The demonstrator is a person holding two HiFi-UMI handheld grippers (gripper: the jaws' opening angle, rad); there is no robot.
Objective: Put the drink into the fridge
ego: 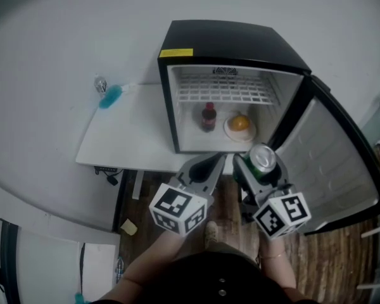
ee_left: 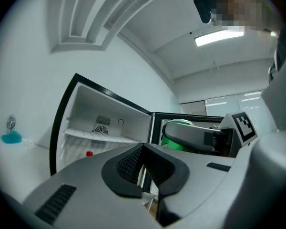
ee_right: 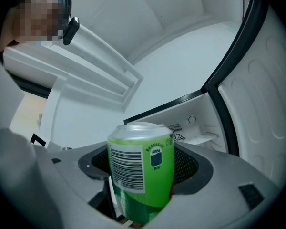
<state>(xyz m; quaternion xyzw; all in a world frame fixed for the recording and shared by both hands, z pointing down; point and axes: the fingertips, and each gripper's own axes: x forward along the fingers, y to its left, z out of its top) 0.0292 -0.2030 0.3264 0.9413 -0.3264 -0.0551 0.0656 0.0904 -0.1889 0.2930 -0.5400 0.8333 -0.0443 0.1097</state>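
White worktop point(ego: 120, 138) on the left, wood-plank floor point(ego: 323, 258) below, pale walls all round and a strip light point(ee_left: 219, 37) glowing on the ceiling. On the worktop's right end sits the small black fridge point(ego: 234, 43), its door point(ego: 332, 163) swung wide to the right. Inside: a white wire shelf point(ego: 225, 90) up top, and on the fridge floor a dark bottle point(ego: 208, 118) with a red cap, upright, just beside a plate point(ego: 230, 132) carrying an orange point(ego: 239, 123). The right part of that fridge floor, in front of the plate, is bare. Out on the worktop's far left corner lies a blue thing point(ego: 109, 97), well apart from the fridge.

Now the grippers, both low in front of the opening. The left gripper point(ego: 218, 160) is empty, its fingers point(ee_left: 128, 168) pressed together, tips touching. The right gripper point(ego: 261, 163) sits just beside it, fingers point(ee_right: 190, 168) pinching a green can point(ee_right: 142, 175) upright by its sides, barcode facing the camera, silver top up. The can is outside the fridge, near the lower front edge by the door hinge.
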